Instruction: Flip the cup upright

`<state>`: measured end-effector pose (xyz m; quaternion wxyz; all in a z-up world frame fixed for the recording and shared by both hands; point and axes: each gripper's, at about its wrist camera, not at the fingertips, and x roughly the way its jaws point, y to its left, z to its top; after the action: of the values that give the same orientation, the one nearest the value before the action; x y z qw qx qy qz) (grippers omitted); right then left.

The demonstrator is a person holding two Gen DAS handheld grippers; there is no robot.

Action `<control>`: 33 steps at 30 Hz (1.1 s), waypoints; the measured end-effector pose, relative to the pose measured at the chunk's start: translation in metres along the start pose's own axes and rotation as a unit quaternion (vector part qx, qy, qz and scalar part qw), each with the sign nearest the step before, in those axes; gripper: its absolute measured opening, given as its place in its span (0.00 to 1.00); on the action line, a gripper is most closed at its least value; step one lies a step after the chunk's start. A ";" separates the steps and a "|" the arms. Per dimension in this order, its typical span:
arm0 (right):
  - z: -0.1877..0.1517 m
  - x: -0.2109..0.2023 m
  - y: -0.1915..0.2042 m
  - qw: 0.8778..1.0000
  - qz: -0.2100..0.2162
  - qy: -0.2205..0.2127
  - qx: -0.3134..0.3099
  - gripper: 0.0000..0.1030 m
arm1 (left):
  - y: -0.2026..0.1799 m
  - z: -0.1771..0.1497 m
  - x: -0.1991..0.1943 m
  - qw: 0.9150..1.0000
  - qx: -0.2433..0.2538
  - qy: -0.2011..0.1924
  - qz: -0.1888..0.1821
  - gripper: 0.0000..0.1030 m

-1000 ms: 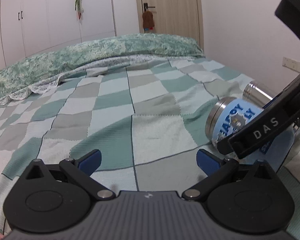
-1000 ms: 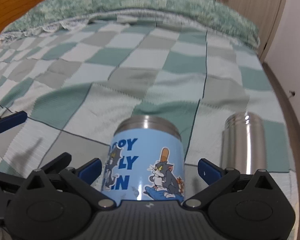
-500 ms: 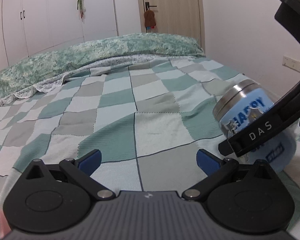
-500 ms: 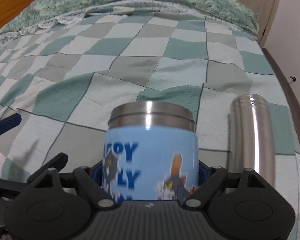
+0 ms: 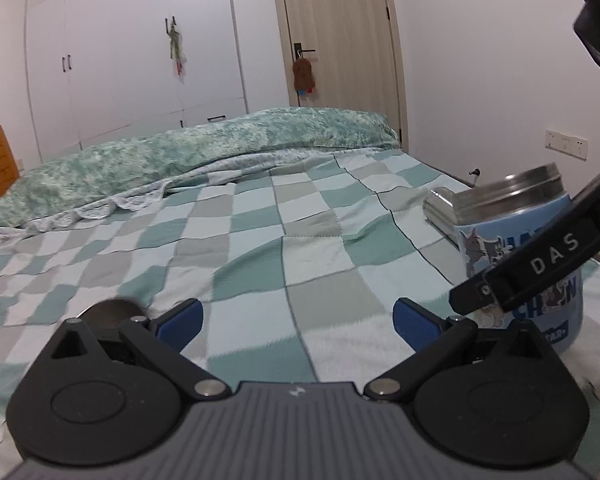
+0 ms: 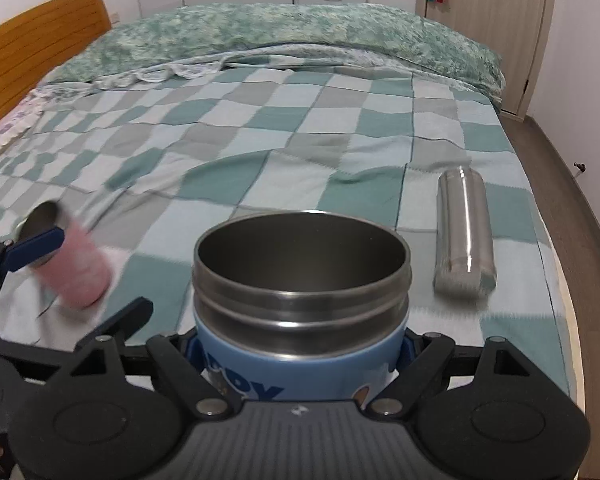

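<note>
1. Leftmost, a pink cup [image 6: 76,268] lies tipped on the checked blanket [image 6: 284,128], mouth toward the left gripper [image 5: 296,320], whose jaws are spread wide and hold nothing
2. Centrally, the right gripper [image 6: 300,354] clamps the blue cup [image 6: 300,304] by its lower wall; its long axis now runs vertical, steel mouth up, base seemingly at or just above the blanket
3. Rightward, a steel bottle [image 6: 465,232] lies flat, apart from the blue cup
4. Judging by this, only release remains; the right hand is nearer
</note>
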<state>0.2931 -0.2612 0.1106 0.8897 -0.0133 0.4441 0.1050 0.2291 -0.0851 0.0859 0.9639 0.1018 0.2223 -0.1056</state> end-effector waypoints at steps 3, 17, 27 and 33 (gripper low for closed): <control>-0.027 -0.016 0.016 1.000 0.013 0.006 0.002 0.81 | 0.004 -0.016 -0.031 1.000 0.005 0.001 0.006 1.00; -0.096 0.008 0.069 0.996 0.049 0.055 0.047 0.81 | 0.036 -0.090 -0.088 0.999 -0.012 0.031 0.029 1.00; -0.088 0.024 0.073 0.999 0.017 0.026 0.038 0.98 | 0.046 -0.100 -0.082 0.998 -0.019 0.043 0.035 1.00; -0.090 0.000 0.062 0.999 0.029 -0.026 0.023 0.98 | 0.041 -0.098 -0.084 0.998 -0.014 0.043 0.035 1.00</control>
<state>0.2100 -0.2116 0.0601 0.8975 0.0227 0.4234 0.1214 0.1254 -0.0083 0.0437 0.9577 0.1008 0.2617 -0.0639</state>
